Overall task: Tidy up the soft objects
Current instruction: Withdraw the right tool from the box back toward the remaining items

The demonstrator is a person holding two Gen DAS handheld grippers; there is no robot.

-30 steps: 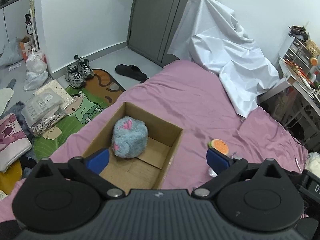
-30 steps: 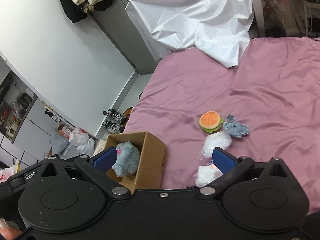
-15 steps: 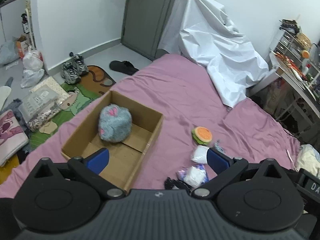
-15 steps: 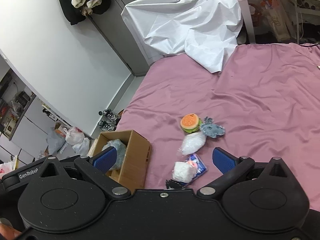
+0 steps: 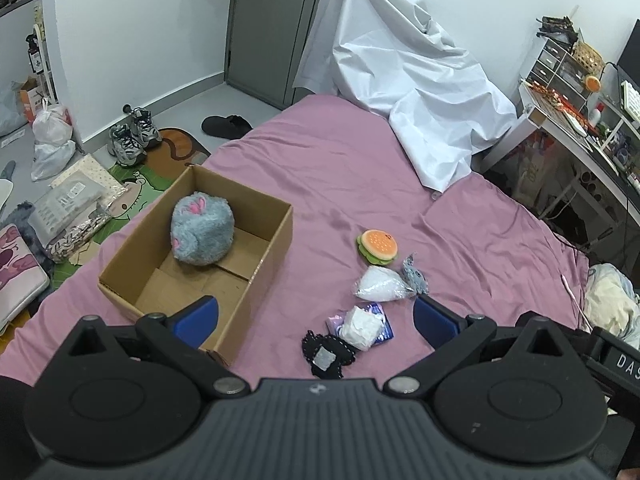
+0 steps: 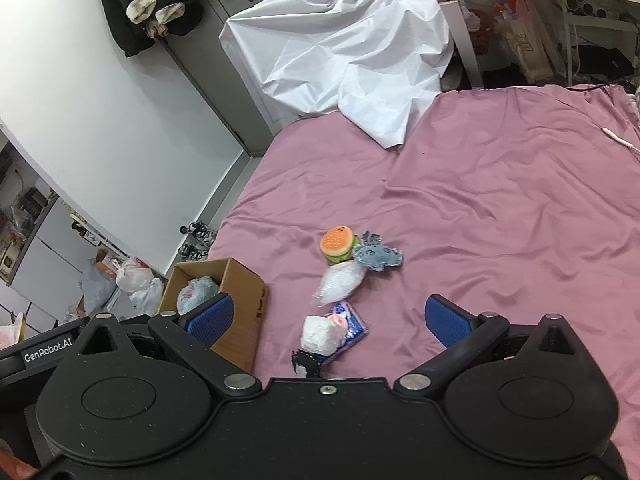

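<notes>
An open cardboard box (image 5: 276, 240) (image 6: 244, 292) sits on the pink bed with a grey-blue fluffy plush (image 5: 202, 232) (image 6: 196, 294) inside. To its right lie a burger plush (image 5: 378, 246) (image 6: 338, 243), a small grey plush (image 5: 414, 276) (image 6: 376, 257), a clear bag of white stuffing (image 5: 380, 285) (image 6: 340, 282), a white soft lump on a blue packet (image 5: 362, 323) (image 6: 322, 334) and a black knitted piece (image 5: 326, 354) (image 6: 304, 362). My left gripper (image 5: 316, 320) and right gripper (image 6: 328, 318) both hover open and empty above and short of this pile.
A crumpled white sheet (image 5: 404, 80) (image 6: 340, 56) covers the far end of the bed. A cluttered desk (image 5: 580, 120) stands to the right. Shoes (image 5: 132, 136), bags and a cartoon mat (image 5: 132, 192) lie on the floor left of the bed. Bare pink bedding (image 6: 520, 220) spreads to the right.
Both grippers have drawn back and upward, so the box and toys appear farther away and more of the pile shows. The left view has swung right. Nothing was grasped.
</notes>
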